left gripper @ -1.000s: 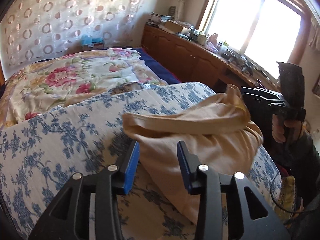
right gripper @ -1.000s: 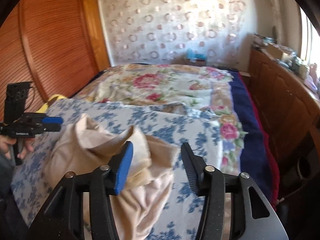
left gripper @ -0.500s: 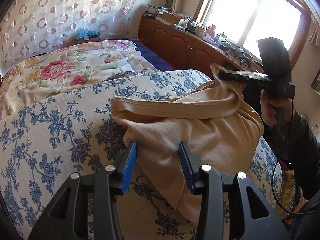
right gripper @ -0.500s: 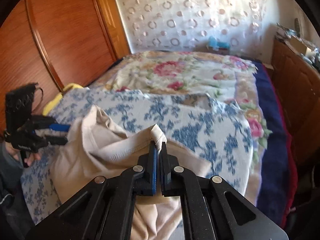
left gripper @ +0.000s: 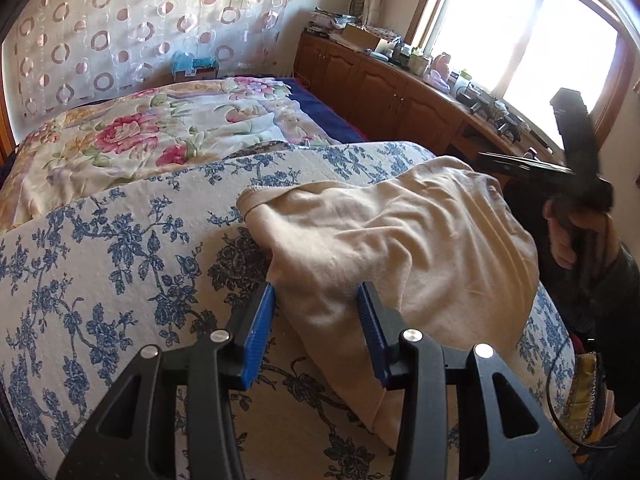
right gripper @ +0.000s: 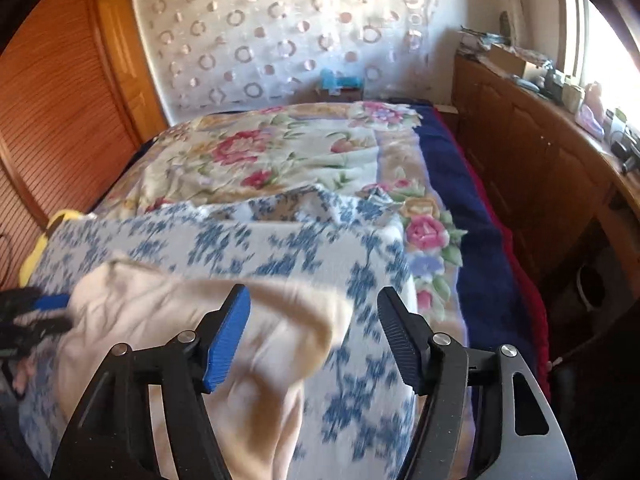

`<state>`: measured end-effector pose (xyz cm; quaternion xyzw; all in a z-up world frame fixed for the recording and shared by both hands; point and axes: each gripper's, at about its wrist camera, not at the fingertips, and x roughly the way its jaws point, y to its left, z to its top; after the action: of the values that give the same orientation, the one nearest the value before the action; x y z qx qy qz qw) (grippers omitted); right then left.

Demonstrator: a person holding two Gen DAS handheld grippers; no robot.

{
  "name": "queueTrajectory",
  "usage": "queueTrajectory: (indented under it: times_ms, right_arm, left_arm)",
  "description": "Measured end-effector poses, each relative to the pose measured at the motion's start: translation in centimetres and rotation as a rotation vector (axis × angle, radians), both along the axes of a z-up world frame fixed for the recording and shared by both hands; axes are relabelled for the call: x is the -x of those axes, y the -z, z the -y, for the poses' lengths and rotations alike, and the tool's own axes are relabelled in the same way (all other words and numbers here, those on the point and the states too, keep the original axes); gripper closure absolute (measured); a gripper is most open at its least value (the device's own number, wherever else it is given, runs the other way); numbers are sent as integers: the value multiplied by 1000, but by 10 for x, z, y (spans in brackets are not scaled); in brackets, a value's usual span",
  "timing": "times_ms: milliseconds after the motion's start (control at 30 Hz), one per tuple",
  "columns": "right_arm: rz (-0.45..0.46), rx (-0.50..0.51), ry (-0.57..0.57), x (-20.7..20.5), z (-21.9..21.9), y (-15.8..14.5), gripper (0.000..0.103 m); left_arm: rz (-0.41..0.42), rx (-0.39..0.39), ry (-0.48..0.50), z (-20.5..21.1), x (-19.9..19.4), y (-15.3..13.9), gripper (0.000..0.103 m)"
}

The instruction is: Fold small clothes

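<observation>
Blue-flowered bedspread (left gripper: 120, 264) carries a beige garment (left gripper: 400, 248) for folding: left gripper (left gripper: 316, 336) apparently straddles its edge unclamped, while right gripper (right gripper: 314, 340), just opening, hangs empty above it.

The right gripper (right gripper: 314, 336), its fingers just opened, hovers over the beige garment (right gripper: 280, 336) on the blue-flowered quilt (right gripper: 280, 244).

My left hand-held gripper (left gripper: 316, 322) is a matte black frame with triangular cut-outs, silver screw heads at the pivots and ribbed blue pads (left gripper: 260, 326) on both fingers. The right hand-held gripper (right gripper: 314, 334) is the same build, one blue pad, one black. Dark sleeve (left gripper: 618, 280) at my wrist, thin black cable (left gripper: 554, 396) looping below it.
</observation>
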<state>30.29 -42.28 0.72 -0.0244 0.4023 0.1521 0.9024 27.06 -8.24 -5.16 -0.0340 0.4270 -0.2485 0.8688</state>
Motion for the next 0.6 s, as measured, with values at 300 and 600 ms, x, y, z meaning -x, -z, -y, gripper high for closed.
queueTrajectory:
  times_ms: [300, 600]
  right_arm:
    - [-70, -48, -71, 34, -16, 25, 26]
    - [-140, -78, -61, 35, -20, 58, 25]
  left_arm:
    - [-21, -28, -1, 5, -4, 11, 61]
    - [-54, 11, -16, 4, -7, 21, 59]
